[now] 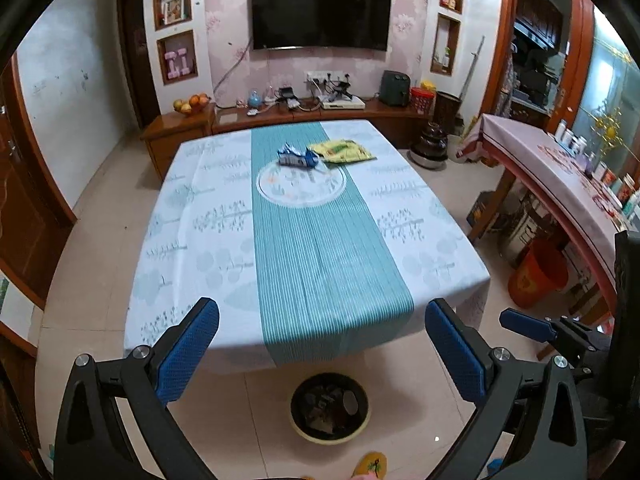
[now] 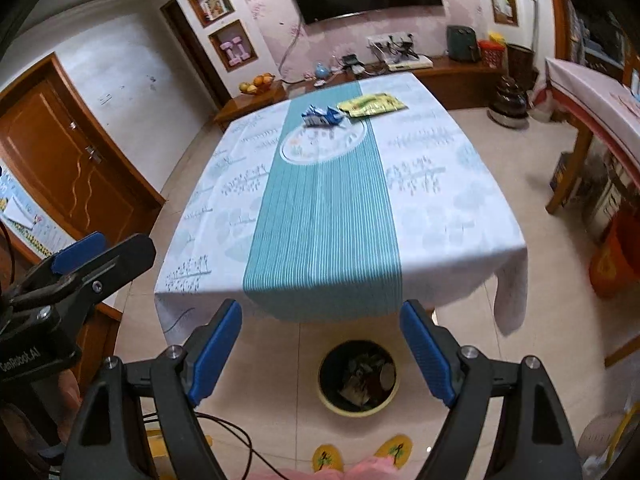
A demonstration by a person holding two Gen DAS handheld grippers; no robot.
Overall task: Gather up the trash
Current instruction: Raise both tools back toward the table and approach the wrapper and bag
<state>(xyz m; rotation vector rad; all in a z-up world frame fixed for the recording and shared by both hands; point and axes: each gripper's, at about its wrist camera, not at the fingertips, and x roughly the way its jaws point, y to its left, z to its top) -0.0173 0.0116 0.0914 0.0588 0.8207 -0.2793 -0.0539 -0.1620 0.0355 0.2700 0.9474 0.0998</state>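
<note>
Two pieces of trash lie at the far end of the table: a crumpled blue-and-white wrapper (image 1: 298,157) (image 2: 321,116) and a flat yellow-green packet (image 1: 341,151) (image 2: 372,105) just right of it. A round trash bin (image 1: 329,407) (image 2: 359,376) with several scraps inside stands on the floor at the near table edge. My left gripper (image 1: 322,344) hangs open above the bin, nothing between its blue pads. My right gripper (image 2: 322,350) is open too, empty, and its tip (image 1: 524,322) shows at the right of the left wrist view.
The table (image 1: 208,256) (image 2: 452,216) wears a white cloth with a teal striped runner. A low TV cabinet (image 1: 304,114) lines the far wall, a side table (image 1: 560,168) with bottles stands at the right, an orange bucket (image 1: 538,278) beneath it. Slippered feet (image 2: 364,454) stand at the bottom edge.
</note>
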